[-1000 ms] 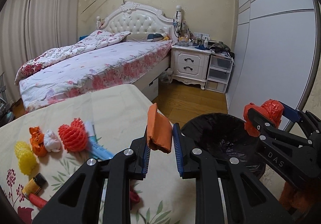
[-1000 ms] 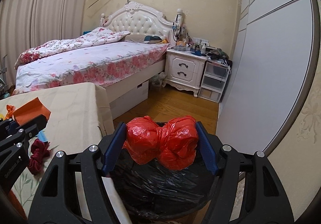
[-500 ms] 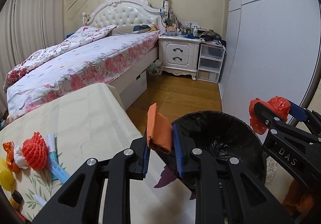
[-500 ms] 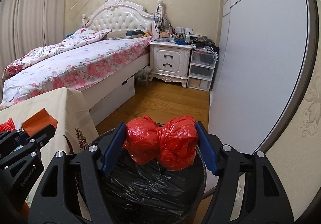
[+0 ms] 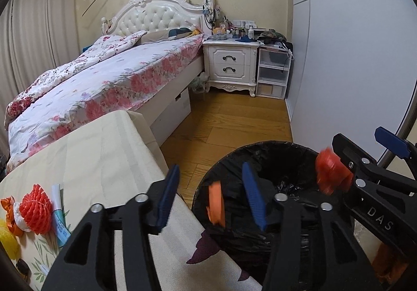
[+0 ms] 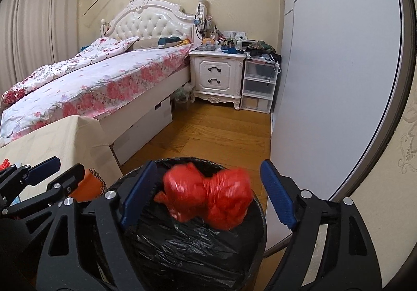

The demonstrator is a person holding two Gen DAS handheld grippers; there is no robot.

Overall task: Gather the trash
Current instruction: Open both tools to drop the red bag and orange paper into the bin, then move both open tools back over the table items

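Now | left gripper: jaws just opened, apart, orange packet loose between them, long axis upright, over black-lined trash bin | right gripper: jaws just widened, apart, red plastic bag bundle blurred between them, long axis crosswise, above bin | surface at left holds remaining scraps.

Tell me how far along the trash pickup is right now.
Mid-drop. Both grippers have just been opening over the black-lined bin: the orange piece sits blurred between the left gripper's parted jaws, and the red plastic bag between the right gripper's, neither pressed. Left on the table: the red honeycomb ball, a small tube, and orange and yellow bits at the frame's edge.
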